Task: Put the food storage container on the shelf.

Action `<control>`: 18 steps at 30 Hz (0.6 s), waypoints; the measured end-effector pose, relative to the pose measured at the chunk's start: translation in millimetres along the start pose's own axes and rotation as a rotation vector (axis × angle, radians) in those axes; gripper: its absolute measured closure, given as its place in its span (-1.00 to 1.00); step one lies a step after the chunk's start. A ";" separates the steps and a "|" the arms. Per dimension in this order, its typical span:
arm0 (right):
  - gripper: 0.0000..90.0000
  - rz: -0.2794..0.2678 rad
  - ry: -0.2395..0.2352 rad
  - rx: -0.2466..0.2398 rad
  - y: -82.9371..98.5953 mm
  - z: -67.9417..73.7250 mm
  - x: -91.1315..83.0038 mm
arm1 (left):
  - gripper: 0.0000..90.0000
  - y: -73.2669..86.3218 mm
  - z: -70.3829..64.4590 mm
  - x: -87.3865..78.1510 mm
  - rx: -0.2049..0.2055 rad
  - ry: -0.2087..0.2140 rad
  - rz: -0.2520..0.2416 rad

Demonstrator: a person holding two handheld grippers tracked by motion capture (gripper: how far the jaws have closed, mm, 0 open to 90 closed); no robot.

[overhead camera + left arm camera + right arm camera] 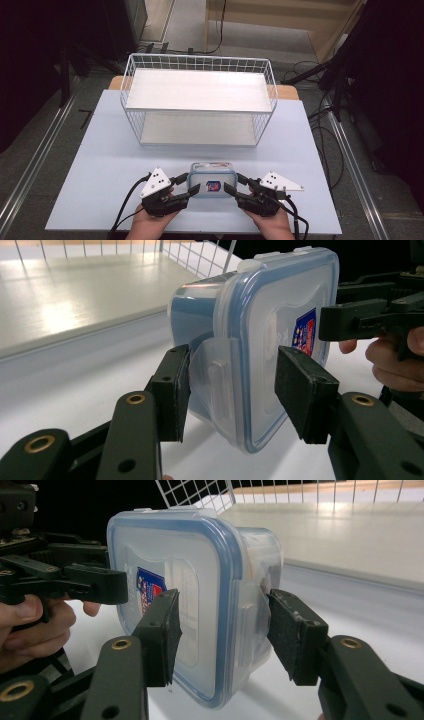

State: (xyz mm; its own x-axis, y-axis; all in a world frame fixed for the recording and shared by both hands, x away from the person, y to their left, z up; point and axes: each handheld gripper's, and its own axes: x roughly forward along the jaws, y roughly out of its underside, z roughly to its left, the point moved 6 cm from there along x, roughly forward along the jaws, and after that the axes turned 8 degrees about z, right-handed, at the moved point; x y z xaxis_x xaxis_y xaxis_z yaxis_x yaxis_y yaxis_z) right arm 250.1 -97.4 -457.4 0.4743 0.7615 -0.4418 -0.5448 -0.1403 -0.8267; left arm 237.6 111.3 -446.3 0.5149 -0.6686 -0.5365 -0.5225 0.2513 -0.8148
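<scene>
A clear plastic food box with a blue-rimmed lid and a small red-and-blue label stands on its long side near the table's front edge, lid towards the person. My left gripper is open and straddles its left end. In the left gripper view the box sits between the jaws of that gripper: one pad is against the side latch flap, the other just off the lid. My right gripper is open around the right end. In the right gripper view its jaws bracket the box the same way.
A white wire rack with two pale shelves stands at the back middle of the light blue table. Open tabletop lies between the rack and the box. Dark stands and cables line the floor on both sides.
</scene>
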 end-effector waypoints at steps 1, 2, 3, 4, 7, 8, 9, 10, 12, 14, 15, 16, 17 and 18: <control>0.08 -0.007 0.003 -0.010 -1.7 0.4 -0.6 | 0.10 -1.5 -0.8 -0.9 0.008 -0.002 -0.009; 0.08 -0.012 0.006 -0.019 -3.5 1.2 -1.7 | 0.10 -3.1 -1.6 -1.9 0.014 -0.003 -0.020; 0.08 -0.019 0.009 -0.029 -5.3 2.0 -3.0 | 0.10 -4.8 -2.0 -3.4 0.019 -0.004 -0.023; 0.08 -0.027 0.010 -0.034 -7.3 3.0 -4.1 | 0.10 -6.7 -2.6 -4.6 0.021 -0.007 -0.029; 0.08 -0.049 0.015 -0.051 -12.4 6.2 -7.4 | 0.10 -11.9 -4.3 -8.8 0.043 -0.013 -0.046; 0.08 -0.055 0.017 -0.059 -14.0 7.2 -8.4 | 0.10 -13.4 -4.7 -10.0 0.051 -0.015 -0.053; 0.07 -0.061 0.023 -0.068 -15.9 7.8 -9.0 | 0.10 -14.8 -5.3 -11.2 0.060 -0.019 -0.057; 0.07 -0.065 0.025 -0.076 -17.5 9.0 -9.6 | 0.10 -16.2 -5.9 -12.0 0.061 -0.026 -0.063; 0.06 -0.075 0.034 -0.089 -20.8 10.7 -10.5 | 0.10 -18.5 -6.7 -14.1 0.067 -0.029 -0.073; 0.06 -0.085 0.036 -0.098 -23.5 12.1 -11.7 | 0.10 -20.5 -7.7 -15.9 0.078 -0.035 -0.083; 0.06 -0.089 0.034 -0.101 -24.3 12.9 -12.4 | 0.10 -21.5 -8.2 -16.6 0.083 -0.036 -0.086; 0.06 -0.093 0.036 -0.103 -24.9 13.3 -13.1 | 0.10 -22.2 -8.4 -17.2 0.088 -0.037 -0.086; 0.06 -0.096 0.037 -0.105 -25.5 13.5 -13.6 | 0.10 -22.8 -8.7 -17.3 0.090 -0.037 -0.091; 0.06 -0.098 0.036 -0.102 -25.9 14.0 -14.0 | 0.10 -23.5 -9.1 -17.6 0.089 -0.038 -0.094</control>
State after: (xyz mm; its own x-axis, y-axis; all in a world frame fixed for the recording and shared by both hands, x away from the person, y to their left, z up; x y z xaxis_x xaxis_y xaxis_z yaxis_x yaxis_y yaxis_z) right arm 247.9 -95.6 -424.9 0.5474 0.7517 -0.3678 -0.4224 -0.1313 -0.8969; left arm 234.6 110.8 -415.7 0.5850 -0.6659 -0.4629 -0.4092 0.2504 -0.8774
